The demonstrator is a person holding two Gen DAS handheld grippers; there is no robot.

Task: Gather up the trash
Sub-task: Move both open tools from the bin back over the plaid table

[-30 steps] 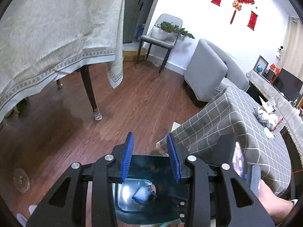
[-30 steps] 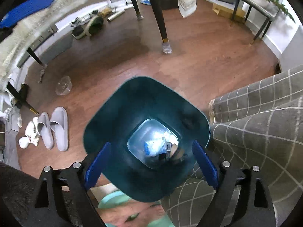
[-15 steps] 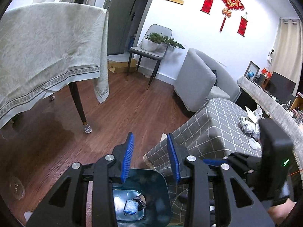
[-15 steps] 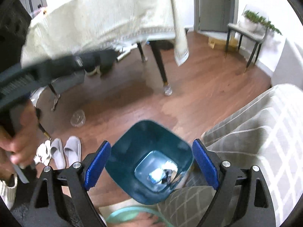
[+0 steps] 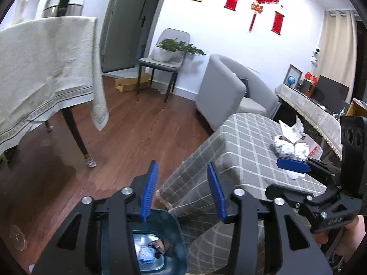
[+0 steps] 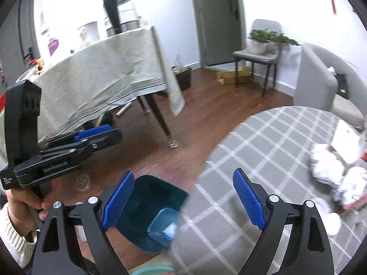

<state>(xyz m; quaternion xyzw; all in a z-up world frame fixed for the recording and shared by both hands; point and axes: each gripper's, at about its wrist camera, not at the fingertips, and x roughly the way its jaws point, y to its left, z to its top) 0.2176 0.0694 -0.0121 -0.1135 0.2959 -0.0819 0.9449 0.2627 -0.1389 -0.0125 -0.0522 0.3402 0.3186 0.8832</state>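
My left gripper (image 5: 182, 190) hangs above the teal bin (image 5: 176, 229) at the corner of the grey checked table (image 5: 240, 155); its jaws are opening, with nothing between them. A blue packet (image 5: 145, 253) lies inside the bin. Crumpled white wrappers (image 5: 286, 146) sit on the far side of the table. My right gripper (image 6: 183, 199) stands wide open and empty over the table's near edge, with the bin (image 6: 146, 208) below on its left. The wrappers (image 6: 325, 162) appear blurred at the right of that view. A hand holds the left gripper, whose fingers (image 6: 96, 131) show at the left.
A dining table with a pale cloth (image 5: 45, 75) stands at the left. A chair bearing a plant (image 5: 165, 61) and a grey armchair (image 5: 224, 89) are at the back. A clear plastic cup (image 6: 82, 182) lies on the wood floor near the bin.
Both grippers rose away from the bin and tipped up towards the checked table. The left jaws widened. The bin slid to the bottom of both views, and each gripper now shows in the other's view.
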